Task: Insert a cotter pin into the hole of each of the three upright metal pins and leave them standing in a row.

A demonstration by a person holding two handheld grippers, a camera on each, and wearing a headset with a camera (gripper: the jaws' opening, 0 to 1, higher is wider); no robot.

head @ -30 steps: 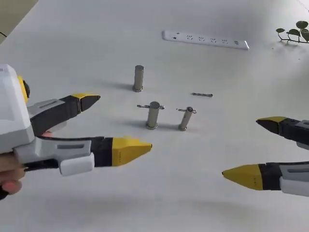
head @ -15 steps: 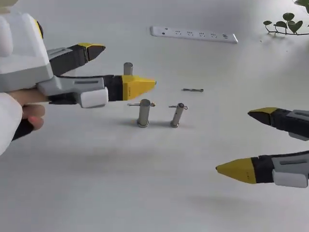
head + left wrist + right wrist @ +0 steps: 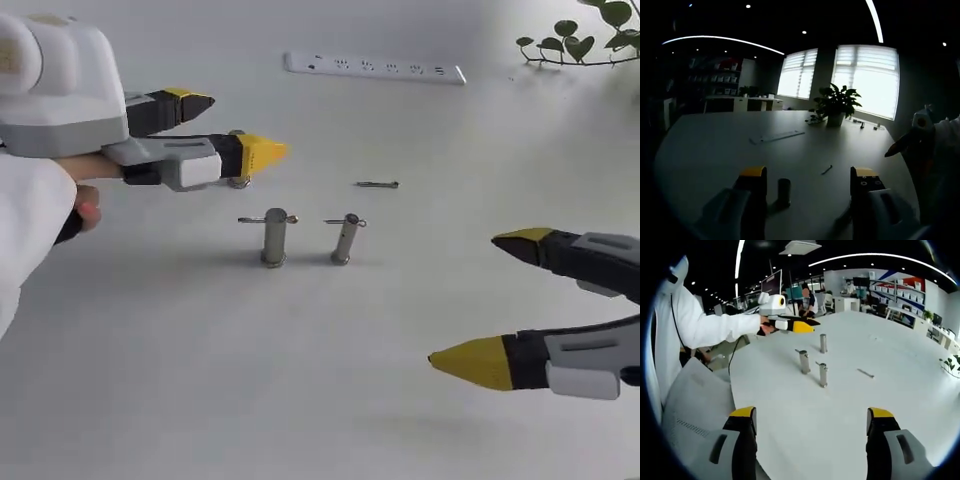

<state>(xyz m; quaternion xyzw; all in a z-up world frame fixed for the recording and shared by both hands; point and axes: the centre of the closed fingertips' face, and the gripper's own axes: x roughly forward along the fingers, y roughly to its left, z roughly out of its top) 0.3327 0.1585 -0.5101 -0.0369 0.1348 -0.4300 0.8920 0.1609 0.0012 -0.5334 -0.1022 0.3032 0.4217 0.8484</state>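
Three upright metal pins stand on the white table (image 3: 330, 400). Two front pins (image 3: 275, 238) (image 3: 344, 240) each carry a cotter pin through the top. The bare third pin (image 3: 240, 182) stands behind them, partly hidden by my left gripper (image 3: 245, 125), which hovers open just in front of it. The left gripper view has this bare pin (image 3: 784, 192) between the open jaws of the left gripper (image 3: 808, 175). A loose cotter pin (image 3: 377, 184) (image 3: 827, 170) (image 3: 865, 373) lies flat to the right. My right gripper (image 3: 463, 300) (image 3: 811, 415) is open and empty, nearer me.
A white power strip (image 3: 375, 68) lies at the back of the table, and a plant's leaves (image 3: 575, 40) reach in at the far right corner. In the right gripper view a person in a white sleeve (image 3: 705, 325) holds the left gripper (image 3: 790, 324).
My left gripper has risen and moved away from me to the bare rear pin, now covering part of it. The head camera has shifted; the right gripper has stayed open and barely moved.
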